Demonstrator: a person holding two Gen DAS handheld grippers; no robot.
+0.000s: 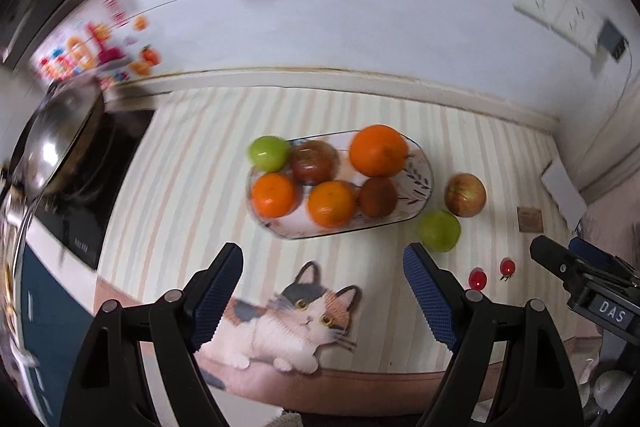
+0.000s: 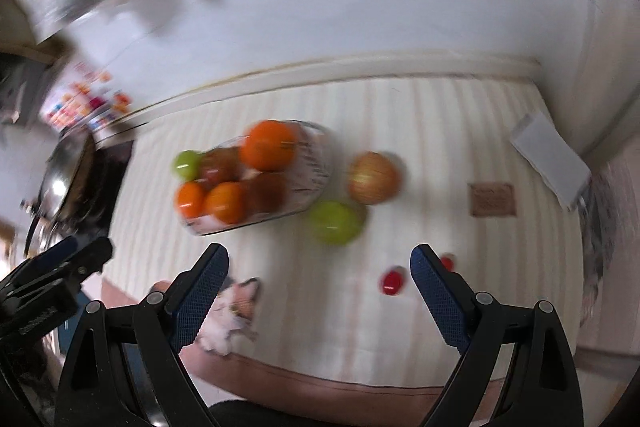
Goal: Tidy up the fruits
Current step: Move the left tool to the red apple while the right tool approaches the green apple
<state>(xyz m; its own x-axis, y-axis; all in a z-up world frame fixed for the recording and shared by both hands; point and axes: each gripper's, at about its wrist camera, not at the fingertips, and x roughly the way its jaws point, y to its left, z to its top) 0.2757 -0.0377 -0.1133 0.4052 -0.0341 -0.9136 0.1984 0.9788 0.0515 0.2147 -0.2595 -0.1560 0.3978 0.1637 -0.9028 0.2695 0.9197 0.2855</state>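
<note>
Six fruits fill the glass dish point(image 1: 420, 183): three oranges point(image 1: 378, 150), two dark red-brown fruits point(image 1: 313, 162), one green apple point(image 1: 269, 153). Just right of it on the striped mat point(image 1: 192, 167) sit one red apple point(image 1: 465, 195), another green apple point(image 1: 440, 231) and two cherry tomatoes point(image 1: 477, 277). Both the left gripper point(image 1: 322, 287) and right gripper point(image 2: 320, 287) gape wide, holding nothing.

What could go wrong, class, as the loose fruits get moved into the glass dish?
1. The dish is already crowded; an added fruit may roll off, like the green apple perched on its rim.
2. The loose green apple and red apple are round and could slip from open tongs.
3. The cherry tomatoes might be squashed.
</note>
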